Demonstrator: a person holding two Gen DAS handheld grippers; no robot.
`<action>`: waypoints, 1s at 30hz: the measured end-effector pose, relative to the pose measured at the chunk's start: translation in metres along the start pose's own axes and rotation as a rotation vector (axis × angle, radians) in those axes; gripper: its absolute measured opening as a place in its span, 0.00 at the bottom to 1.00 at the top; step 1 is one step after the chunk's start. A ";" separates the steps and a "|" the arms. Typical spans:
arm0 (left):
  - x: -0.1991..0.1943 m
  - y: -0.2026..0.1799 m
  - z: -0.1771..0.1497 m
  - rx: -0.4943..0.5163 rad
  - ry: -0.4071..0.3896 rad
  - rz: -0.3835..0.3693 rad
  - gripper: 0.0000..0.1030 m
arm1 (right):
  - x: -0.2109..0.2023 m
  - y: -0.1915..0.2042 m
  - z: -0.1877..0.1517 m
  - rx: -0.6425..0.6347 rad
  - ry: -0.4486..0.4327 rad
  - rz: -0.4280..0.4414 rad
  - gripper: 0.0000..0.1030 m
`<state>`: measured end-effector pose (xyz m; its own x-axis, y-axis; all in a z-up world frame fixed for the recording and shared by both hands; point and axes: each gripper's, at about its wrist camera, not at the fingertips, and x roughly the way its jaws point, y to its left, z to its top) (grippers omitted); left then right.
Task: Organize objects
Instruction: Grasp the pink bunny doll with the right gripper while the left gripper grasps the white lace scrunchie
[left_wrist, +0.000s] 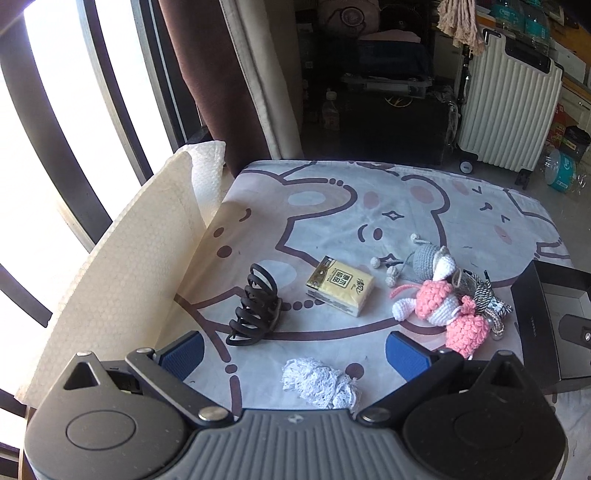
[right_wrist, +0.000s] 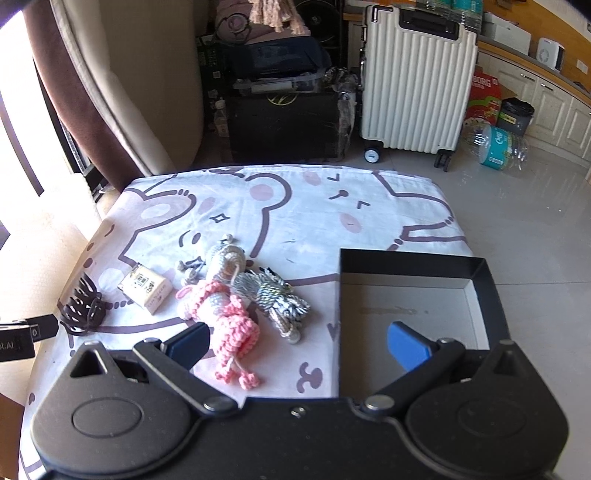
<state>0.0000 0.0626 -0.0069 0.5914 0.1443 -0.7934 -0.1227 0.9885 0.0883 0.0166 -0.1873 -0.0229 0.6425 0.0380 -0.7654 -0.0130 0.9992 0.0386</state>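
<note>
Right wrist: both hand-held grippers spread, empty (box (right_wrist: 413, 295) at table's right edge).

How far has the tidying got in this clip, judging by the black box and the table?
Nothing looks done: the open black box is empty. Nothing is in hand; the left gripper and right gripper are open. The black hair claw, yellow tissue pack, pink crochet doll and white lace scrunchie remain on the table.

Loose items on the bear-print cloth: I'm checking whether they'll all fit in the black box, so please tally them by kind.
Hair claw clip: 1
Tissue pack: 1
White lace piece: 1
Crochet toys, grey and pink: 2
Striped cord bundle: 1
Total: 6, none yet in the black box.
</note>
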 end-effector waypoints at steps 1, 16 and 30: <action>0.000 0.002 0.000 -0.003 0.002 0.003 1.00 | 0.001 0.002 0.000 -0.003 -0.001 0.005 1.00; 0.021 0.017 -0.004 -0.075 0.053 0.011 0.99 | 0.021 0.030 0.006 -0.077 -0.031 0.060 1.00; 0.076 0.027 -0.017 -0.342 0.264 -0.071 0.91 | 0.064 0.034 0.018 -0.103 -0.009 0.128 0.89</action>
<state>0.0285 0.0990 -0.0749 0.3897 0.0164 -0.9208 -0.3723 0.9173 -0.1412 0.0712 -0.1511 -0.0593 0.6376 0.1652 -0.7524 -0.1730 0.9825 0.0691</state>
